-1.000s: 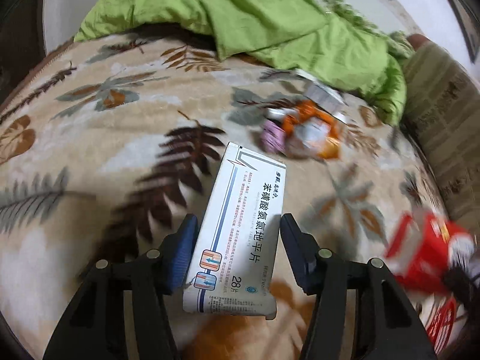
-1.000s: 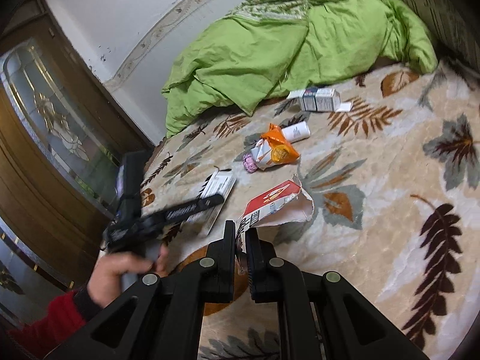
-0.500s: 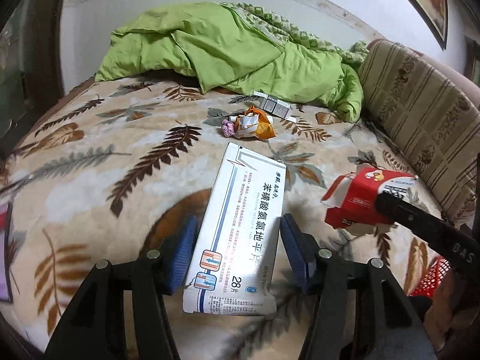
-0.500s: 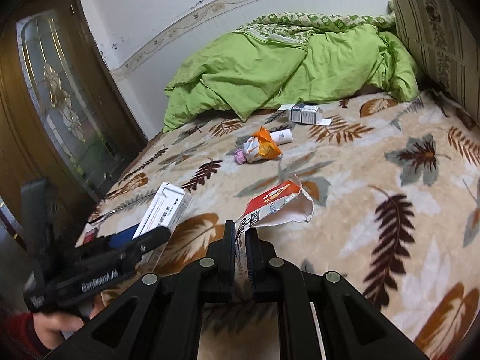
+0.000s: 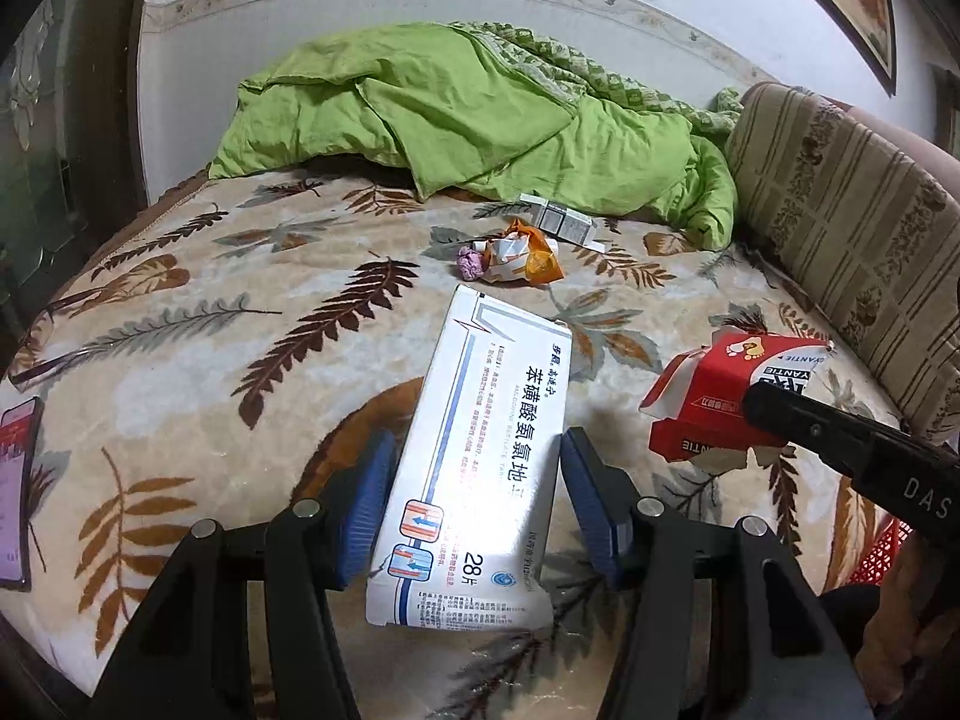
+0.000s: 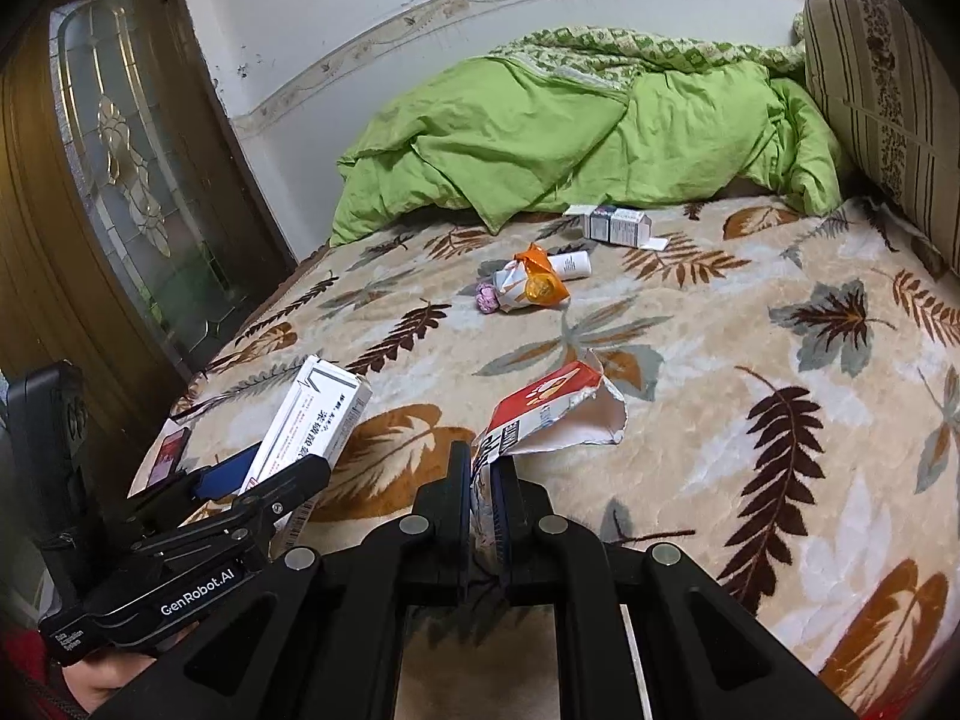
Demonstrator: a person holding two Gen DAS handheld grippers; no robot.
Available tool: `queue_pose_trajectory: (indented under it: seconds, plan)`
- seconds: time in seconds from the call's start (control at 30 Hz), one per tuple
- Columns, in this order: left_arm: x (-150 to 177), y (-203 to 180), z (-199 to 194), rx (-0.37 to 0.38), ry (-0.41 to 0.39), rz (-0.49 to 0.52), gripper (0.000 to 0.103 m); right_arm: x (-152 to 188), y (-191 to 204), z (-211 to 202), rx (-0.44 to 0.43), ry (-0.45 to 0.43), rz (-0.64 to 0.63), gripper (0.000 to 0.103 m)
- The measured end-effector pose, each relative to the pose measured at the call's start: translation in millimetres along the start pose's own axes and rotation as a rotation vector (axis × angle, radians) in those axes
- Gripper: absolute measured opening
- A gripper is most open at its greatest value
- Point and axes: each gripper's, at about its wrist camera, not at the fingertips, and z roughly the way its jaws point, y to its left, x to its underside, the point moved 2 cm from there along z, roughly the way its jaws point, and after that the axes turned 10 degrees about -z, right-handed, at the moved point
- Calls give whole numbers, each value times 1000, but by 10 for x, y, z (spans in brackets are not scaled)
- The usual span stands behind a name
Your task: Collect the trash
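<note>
1. The left gripper (image 5: 474, 510) grasps a long white cardboard medicine box (image 5: 480, 468) between its blue pads, lifted off the bed.
2. The right gripper (image 6: 483, 516) is clenched on a torn red-and-white carton (image 6: 540, 414).
3. Well ahead of both jaws lie a crumpled orange-and-white wrapper (image 6: 531, 285), a white tube (image 6: 573, 265) and small grey-white boxes (image 6: 615, 225), uncollected.
4. Judged roughly half done.

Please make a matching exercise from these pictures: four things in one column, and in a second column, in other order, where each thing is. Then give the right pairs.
Things
1. white medicine box
2. torn red carton
3. orange wrapper
4. green quilt

Places
A. loose on the leaf-pattern blanket, mid-bed
B. between the left gripper fingers
C. heaped at the far end, by the wall
D. pinched in the right gripper

Pairs: 1-B, 2-D, 3-A, 4-C
</note>
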Motion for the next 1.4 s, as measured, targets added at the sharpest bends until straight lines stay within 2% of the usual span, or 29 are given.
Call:
queue_pose_trajectory:
  seconds: [1.4]
  plan:
    - [3, 17, 58, 7, 11, -6, 56, -13, 11, 27, -4, 9, -6, 7]
